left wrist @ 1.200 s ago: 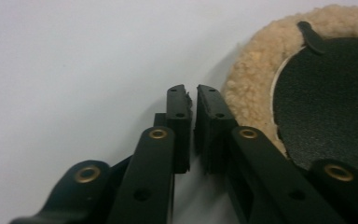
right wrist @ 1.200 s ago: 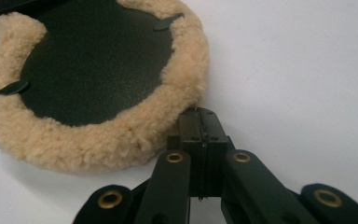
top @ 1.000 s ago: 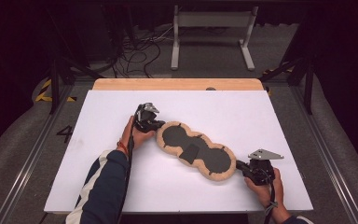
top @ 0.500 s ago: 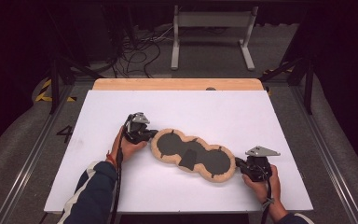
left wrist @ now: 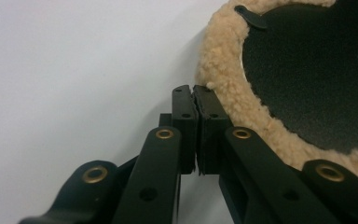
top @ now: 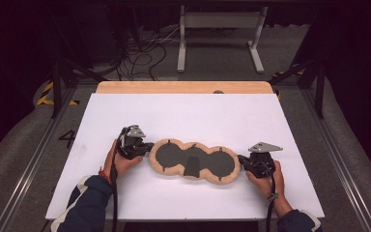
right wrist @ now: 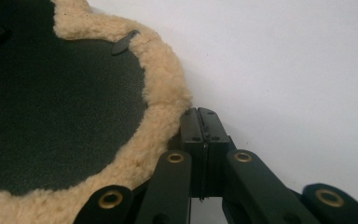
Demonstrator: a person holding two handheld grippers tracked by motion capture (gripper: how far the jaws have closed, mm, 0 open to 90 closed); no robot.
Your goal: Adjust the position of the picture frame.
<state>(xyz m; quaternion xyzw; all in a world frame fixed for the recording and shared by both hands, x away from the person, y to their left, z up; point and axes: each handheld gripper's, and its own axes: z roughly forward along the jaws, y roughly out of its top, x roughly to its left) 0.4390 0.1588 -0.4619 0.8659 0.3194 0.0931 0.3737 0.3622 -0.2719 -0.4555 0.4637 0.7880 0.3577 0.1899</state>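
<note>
1. The fleece-edged pad [top: 193, 162] lies flat on the white bench [top: 183, 116], near the bench's front edge and roughly centred. It is a long, three-lobed piece with a dark inner face turned up and a tan fleece border [left wrist: 223, 79] all round.
2. A small dark tab [right wrist: 125, 43] sits at the inner rim of the fleece at the pad's right end; a similar tab [left wrist: 251, 16] sits at the left end.
3. My left claw [top: 147, 147] is at the pad's left end. In the left gripper view its jaws stand pressed together, tips against the outer fleece edge. I cannot tell whether any fleece is pinched between them.
4. My right claw [top: 244, 162] is at the pad's right end. In the right gripper view its jaws are likewise pressed together, tips touching the fleece edge; whether fleece is caught between them cannot be determined.
5. My left hand [top: 121, 162] and right hand [top: 265, 176] each rest on the bench behind their claws.
</note>
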